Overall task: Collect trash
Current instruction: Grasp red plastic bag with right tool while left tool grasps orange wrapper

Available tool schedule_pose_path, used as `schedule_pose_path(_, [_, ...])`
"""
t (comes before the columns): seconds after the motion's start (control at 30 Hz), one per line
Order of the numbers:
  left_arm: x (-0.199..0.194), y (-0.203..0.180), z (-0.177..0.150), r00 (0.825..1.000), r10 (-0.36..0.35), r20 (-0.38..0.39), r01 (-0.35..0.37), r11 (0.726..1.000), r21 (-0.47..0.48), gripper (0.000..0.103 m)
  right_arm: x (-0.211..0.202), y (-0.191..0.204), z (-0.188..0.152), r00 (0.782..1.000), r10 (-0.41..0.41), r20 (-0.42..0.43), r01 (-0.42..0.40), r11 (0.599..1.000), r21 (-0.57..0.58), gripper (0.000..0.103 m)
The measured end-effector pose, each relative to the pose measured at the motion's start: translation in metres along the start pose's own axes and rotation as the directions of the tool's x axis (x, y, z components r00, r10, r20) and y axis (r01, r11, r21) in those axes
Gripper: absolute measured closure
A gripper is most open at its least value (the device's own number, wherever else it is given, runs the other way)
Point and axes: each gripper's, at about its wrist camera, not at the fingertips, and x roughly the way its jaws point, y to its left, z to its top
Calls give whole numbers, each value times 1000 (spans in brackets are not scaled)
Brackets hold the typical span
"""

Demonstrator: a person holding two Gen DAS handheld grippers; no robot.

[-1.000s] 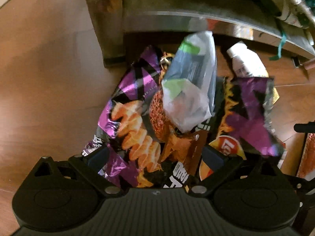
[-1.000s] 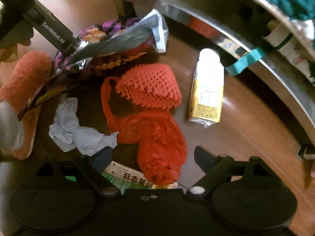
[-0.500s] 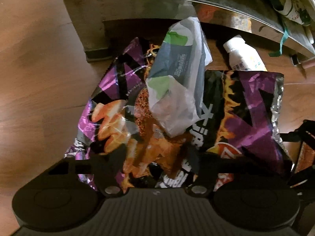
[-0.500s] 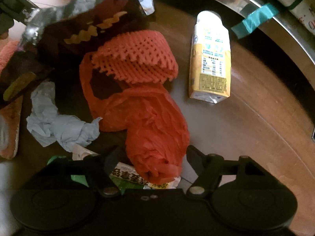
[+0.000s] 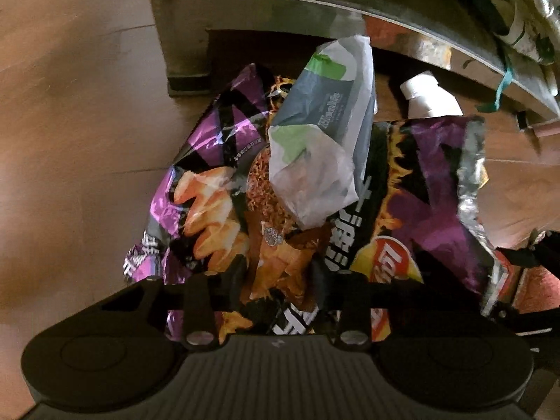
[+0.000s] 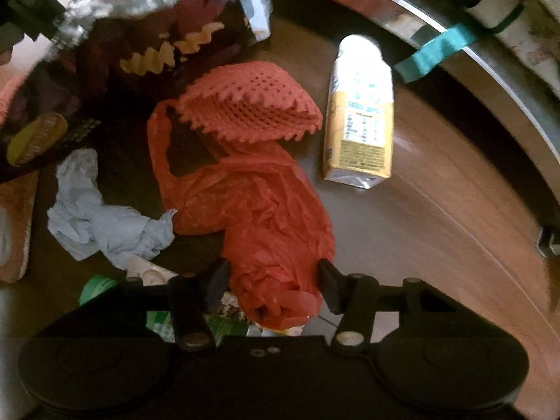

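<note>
Floor (image 5: 70,122): wood boards, warm brown, trash strewn in front of a curved metal-edged furniture base (image 5: 315,3)

Left gripper (image 5: 278,273): jaws have just been closing, now pinched on the near edge of the crinkled purple snack bags (image 5: 217,182). Glossy foil film, silver lining showing at a torn edge; printed orange twisted chips, flame pattern, a red-and-yellow "Lay's" logo (image 5: 388,259) right of the gripper, plus white characters I cannot read. A crumpled white, grey and green plastic wrapper (image 5: 322,147) lies on top of the bags, its small print illegible

Right gripper (image 6: 273,283): jaws have just been closing, one either side of the bunched end of the red plastic bag (image 6: 259,217); pads beside the folds, firm contact not clear. The bag is thin, wrinkled film with a handle loop. Beyond it, touching, a red foam mesh sleeve (image 6: 248,105), open lattice. To the bag's right, apart, a small white-and-yellow drink bottle (image 6: 360,119) on its side, label text too small. To the bag's left, a crumpled pale tissue (image 6: 101,217)
</note>
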Motion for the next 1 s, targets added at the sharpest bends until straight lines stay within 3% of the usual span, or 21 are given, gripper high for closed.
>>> schedule_pose_path(0.33, [-70,3,-16,994,-62,93,62,998,4,69,-69,1,-10,999,0,44,-2,999,44,50])
schedule_pose_path(0.6, [-114,14,-31,983,-73,168,78,997,-27,69,-134,16,-19,993,-27,112,24,999,26,50])
schedule_pose_path(0.8, [-177,9,-34,958,-92,273,97,995,-2,69,-198,11,-23,980,-65,189,51,996,77,50])
schedule_pose_path(1.0, [-262,-7,-38,905,-89,415,79,996,40,69,-275,11,-29,942,-95,323,66,993,101,50])
